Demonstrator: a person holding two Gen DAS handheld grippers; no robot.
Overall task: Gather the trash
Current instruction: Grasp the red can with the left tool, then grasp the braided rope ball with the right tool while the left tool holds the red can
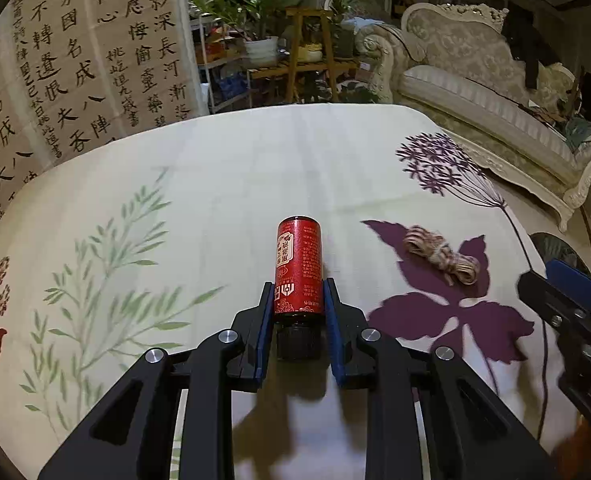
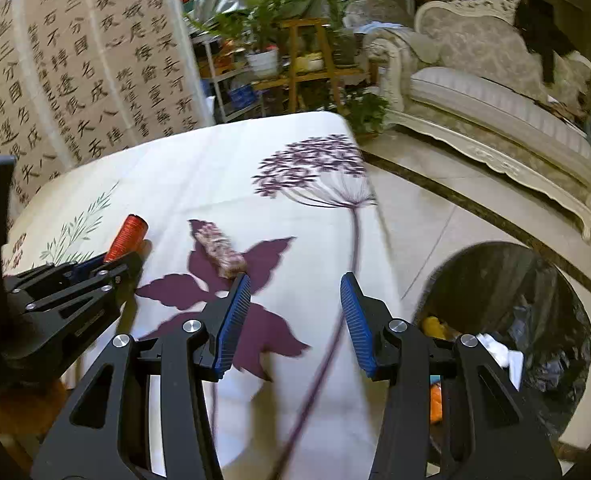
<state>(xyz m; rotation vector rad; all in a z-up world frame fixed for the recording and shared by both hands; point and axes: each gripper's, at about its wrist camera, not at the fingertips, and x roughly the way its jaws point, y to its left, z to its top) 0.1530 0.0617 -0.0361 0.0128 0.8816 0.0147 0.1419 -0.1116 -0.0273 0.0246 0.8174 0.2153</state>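
A red bottle (image 1: 299, 264) with a black cap lies on its side on the flower-printed tablecloth (image 1: 255, 168). My left gripper (image 1: 299, 284) is shut on it, its blue pads pressing both sides just above the cap. The right wrist view shows the same bottle (image 2: 127, 236) sticking out of the left gripper (image 2: 129, 260). A small bundle of twisted rope (image 1: 443, 254) lies to the right on a purple leaf print. My right gripper (image 2: 296, 278) hovers open over the cloth with nothing between its fingers, the rope bundle (image 2: 219, 250) just beyond its left fingertip.
A round bin with a dark liner (image 2: 495, 276) stands on the tiled floor right of the table, with scraps inside. An ornate sofa (image 2: 495, 100) lies beyond it. A calligraphy screen (image 1: 75, 60) and a plant rack (image 1: 307, 60) stand behind the table.
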